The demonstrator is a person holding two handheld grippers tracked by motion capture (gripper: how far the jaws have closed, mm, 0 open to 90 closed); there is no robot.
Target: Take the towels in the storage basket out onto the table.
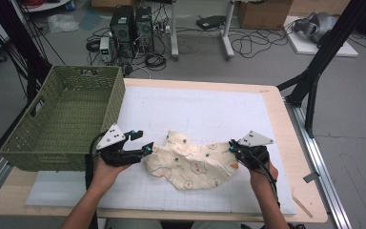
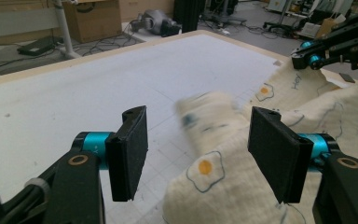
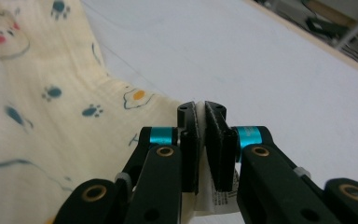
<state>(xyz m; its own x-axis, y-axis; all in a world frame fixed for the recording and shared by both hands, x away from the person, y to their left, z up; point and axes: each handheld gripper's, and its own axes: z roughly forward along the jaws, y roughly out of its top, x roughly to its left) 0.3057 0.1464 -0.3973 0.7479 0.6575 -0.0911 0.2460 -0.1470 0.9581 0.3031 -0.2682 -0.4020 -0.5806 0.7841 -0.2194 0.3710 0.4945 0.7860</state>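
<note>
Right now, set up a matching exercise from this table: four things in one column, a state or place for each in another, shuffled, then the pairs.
Things:
1. left tool
2. right tool
3. green basket
4. printed cloth

States or places:
A. lies rumpled on the white mat between the two tools
B. jaws clamped on the cloth's edge
C. stands at the table's left end
D. jaws apart, a fold of cloth between them

Pairs: 1-D, 2-B, 3-C, 4-A

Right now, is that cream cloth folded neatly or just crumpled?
Crumpled: the cloth lies in a rumpled heap on the white mat, edges uneven.
</note>
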